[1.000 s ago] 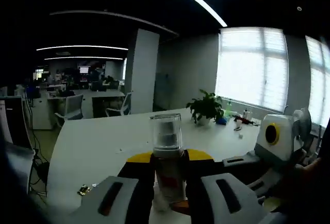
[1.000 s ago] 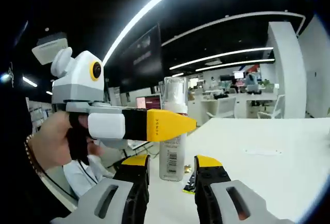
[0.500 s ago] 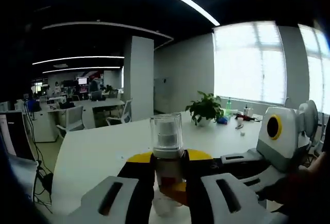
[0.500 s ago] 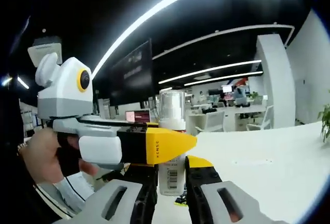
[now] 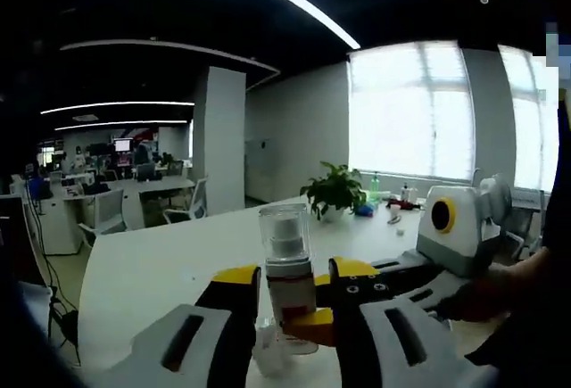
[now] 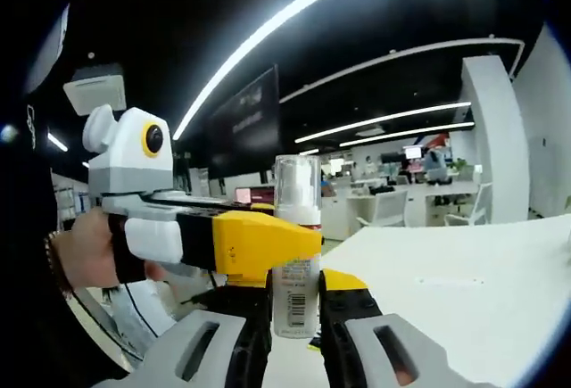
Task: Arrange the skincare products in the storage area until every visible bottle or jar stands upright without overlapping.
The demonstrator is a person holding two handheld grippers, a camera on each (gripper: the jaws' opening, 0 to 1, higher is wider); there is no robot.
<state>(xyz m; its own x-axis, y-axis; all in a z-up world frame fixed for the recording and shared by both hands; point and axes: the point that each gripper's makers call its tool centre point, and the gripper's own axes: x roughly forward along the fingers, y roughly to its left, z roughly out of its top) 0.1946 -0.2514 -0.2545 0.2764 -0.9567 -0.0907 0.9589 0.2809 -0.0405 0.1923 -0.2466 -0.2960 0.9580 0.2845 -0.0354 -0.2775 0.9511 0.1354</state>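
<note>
1. While I look along my left tongs (image 5: 290, 303), low in the frame's centre, they grip the upright clear-capped bottle (image 5: 287, 263) above the white worktop (image 5: 152, 263).
2. My right tongs (image 6: 294, 303) clench the same bottle, low centre.

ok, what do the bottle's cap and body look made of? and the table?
Cap: clear glossy plastic by the look; a white pump head shows through it. Body: pale and opaque with a printed barcode label, probably plastic, though frosted glass can't be ruled out. Table: smooth white top with a soft sheen, likely laminate.
</note>
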